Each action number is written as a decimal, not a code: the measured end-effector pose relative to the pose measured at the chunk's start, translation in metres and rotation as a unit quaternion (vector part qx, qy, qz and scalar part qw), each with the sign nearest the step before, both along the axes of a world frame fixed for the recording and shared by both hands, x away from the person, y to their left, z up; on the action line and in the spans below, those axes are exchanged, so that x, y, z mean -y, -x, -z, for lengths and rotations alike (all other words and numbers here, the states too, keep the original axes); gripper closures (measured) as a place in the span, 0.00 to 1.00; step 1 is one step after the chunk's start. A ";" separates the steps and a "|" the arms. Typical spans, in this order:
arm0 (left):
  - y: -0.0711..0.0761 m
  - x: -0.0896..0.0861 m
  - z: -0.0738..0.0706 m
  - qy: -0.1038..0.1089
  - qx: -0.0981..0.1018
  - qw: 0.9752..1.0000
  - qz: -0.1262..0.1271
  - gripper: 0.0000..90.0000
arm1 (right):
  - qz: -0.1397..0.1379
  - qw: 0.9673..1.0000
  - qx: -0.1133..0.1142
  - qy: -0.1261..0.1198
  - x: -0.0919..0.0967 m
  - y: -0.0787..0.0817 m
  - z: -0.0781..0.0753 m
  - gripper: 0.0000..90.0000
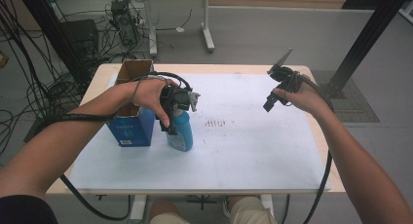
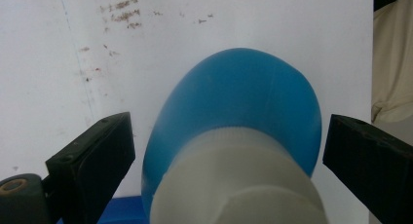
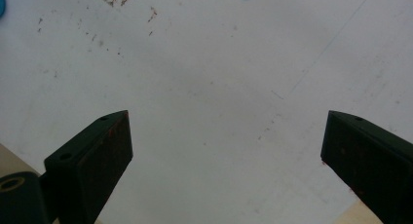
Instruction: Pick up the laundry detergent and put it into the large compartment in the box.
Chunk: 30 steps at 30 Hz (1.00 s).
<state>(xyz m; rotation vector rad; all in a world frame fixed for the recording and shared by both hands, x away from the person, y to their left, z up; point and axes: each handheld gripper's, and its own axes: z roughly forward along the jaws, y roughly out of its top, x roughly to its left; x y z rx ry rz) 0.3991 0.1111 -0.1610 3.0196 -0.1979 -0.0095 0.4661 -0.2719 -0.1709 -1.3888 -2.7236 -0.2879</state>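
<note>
Hovering your left gripper (image 2: 229, 151), jaws apart w/ nothing pinched, over the blue bottle (image 2: 243, 107) beside the box (image 1: 130, 129), you'd best centre on its white cap (image 2: 238, 185) before squeezing; right gripper (image 3: 226, 156) is open too.

A lab: cable bundles (image 1: 29, 95) on the bare floor, a black frame post (image 1: 370, 36), plain tables (image 1: 204, 19).

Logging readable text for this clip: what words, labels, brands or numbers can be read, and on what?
Blue box: a small white label low on its front, too blurred to read.
Blue bottle: no print visible.
White table sheet: only reddish-brown smudges, no writing.
Nothing is legible.
</note>
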 end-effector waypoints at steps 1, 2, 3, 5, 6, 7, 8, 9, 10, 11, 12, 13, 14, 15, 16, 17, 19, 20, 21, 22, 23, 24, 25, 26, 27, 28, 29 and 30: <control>0.000 0.000 0.000 -0.001 0.001 1.000 0.000 0.06 | -0.002 1.000 -0.001 0.001 -0.001 0.000 0.000 0.05; 0.000 -0.001 0.000 0.001 0.001 1.000 0.000 0.06 | -0.002 1.000 -0.001 0.001 -0.001 0.000 0.000 0.05; 0.001 -0.001 0.000 0.002 0.002 1.000 0.000 0.06 | -0.003 1.000 -0.001 0.001 -0.001 0.000 0.000 0.05; 0.001 -0.001 -0.001 0.000 0.003 1.000 0.000 0.06 | -0.001 1.000 0.000 0.001 -0.001 0.000 0.000 0.05; 0.001 -0.001 -0.001 0.000 0.004 1.000 0.000 0.06 | -0.003 1.000 0.000 0.001 -0.002 0.000 0.000 0.05; 0.001 -0.001 -0.001 0.001 0.005 1.000 0.000 0.07 | -0.003 1.000 0.000 0.001 -0.002 0.000 0.000 0.05; 0.001 -0.001 0.000 -0.001 0.006 1.000 0.000 0.07 | -0.002 1.000 0.000 0.001 -0.002 0.000 0.000 0.05; 0.001 -0.001 0.000 -0.001 0.006 1.000 0.000 0.07 | -0.002 1.000 0.000 0.001 -0.002 0.000 0.000 0.05; 0.002 -0.001 0.000 -0.001 0.007 1.000 0.000 0.07 | -0.002 1.000 0.000 0.000 -0.002 0.000 0.000 0.05; 0.001 -0.001 0.000 -0.001 0.006 1.000 0.000 0.09 | -0.002 1.000 0.001 0.000 -0.002 0.001 0.000 0.05; 0.001 -0.002 0.000 -0.001 0.007 1.000 0.000 0.11 | -0.002 1.000 0.000 0.000 -0.002 0.000 0.000 0.05; 0.001 -0.002 0.000 -0.001 0.008 1.000 0.001 0.11 | -0.002 1.000 0.000 0.000 -0.002 0.000 0.000 0.05; 0.001 -0.001 0.000 -0.002 0.008 1.000 0.000 0.11 | -0.002 1.000 0.000 0.001 -0.002 0.000 0.001 0.05; 0.001 -0.001 0.000 -0.002 0.008 1.000 0.000 0.11 | -0.002 1.000 0.000 0.000 -0.002 0.000 0.001 0.05; 0.002 -0.001 0.000 -0.001 0.010 1.000 0.002 0.12 | -0.003 1.000 -0.001 0.000 -0.002 -0.001 0.001 0.05; 0.002 0.000 0.000 -0.004 0.010 1.000 0.004 0.12 | -0.003 1.000 -0.001 0.000 -0.002 -0.001 0.001 0.05; 0.002 0.002 0.001 -0.005 0.010 1.000 0.006 0.14 | -0.003 1.000 -0.001 0.000 -0.002 -0.001 0.001 0.05; 0.003 0.002 0.002 -0.006 0.013 1.000 0.008 0.14 | -0.003 1.000 -0.001 0.000 -0.002 -0.001 0.001 0.05; 0.003 0.003 0.002 -0.008 0.013 1.000 0.008 0.16 | -0.003 1.000 -0.001 -0.001 -0.002 -0.001 0.001 0.05; 0.003 0.003 0.002 -0.008 0.013 1.000 0.008 0.17 | -0.003 1.000 -0.001 0.000 -0.002 -0.001 0.001 0.05; 0.003 0.004 0.003 -0.008 0.013 1.000 0.009 0.18 | -0.003 1.000 -0.001 0.000 -0.002 -0.001 0.001 0.05; 0.003 0.005 0.003 -0.011 0.013 1.000 0.011 0.18 | -0.003 1.000 -0.001 0.000 -0.002 -0.001 0.001 0.05; 0.003 0.005 0.003 -0.012 0.014 1.000 0.011 0.20 | -0.002 1.000 -0.001 -0.001 -0.002 -0.001 0.001 0.05; 0.003 0.005 0.004 -0.014 0.014 1.000 0.012 0.20 | -0.002 1.000 -0.001 -0.001 -0.002 -0.001 0.001 0.05; 0.003 0.006 0.004 -0.015 0.014 1.000 0.012 0.23 | -0.002 1.000 -0.001 -0.001 -0.001 -0.001 0.001 0.05; 0.003 0.005 0.005 -0.014 0.014 1.000 0.013 0.24 | -0.001 1.000 0.000 -0.002 0.000 0.000 0.001 0.05; 0.003 0.006 0.006 -0.015 0.014 1.000 0.013 0.24 | -0.001 1.000 0.000 -0.002 0.000 0.000 0.001 0.05; 0.003 0.007 0.006 -0.017 0.013 1.000 0.014 0.26 | -0.001 1.000 0.000 -0.002 0.000 0.000 0.001 0.05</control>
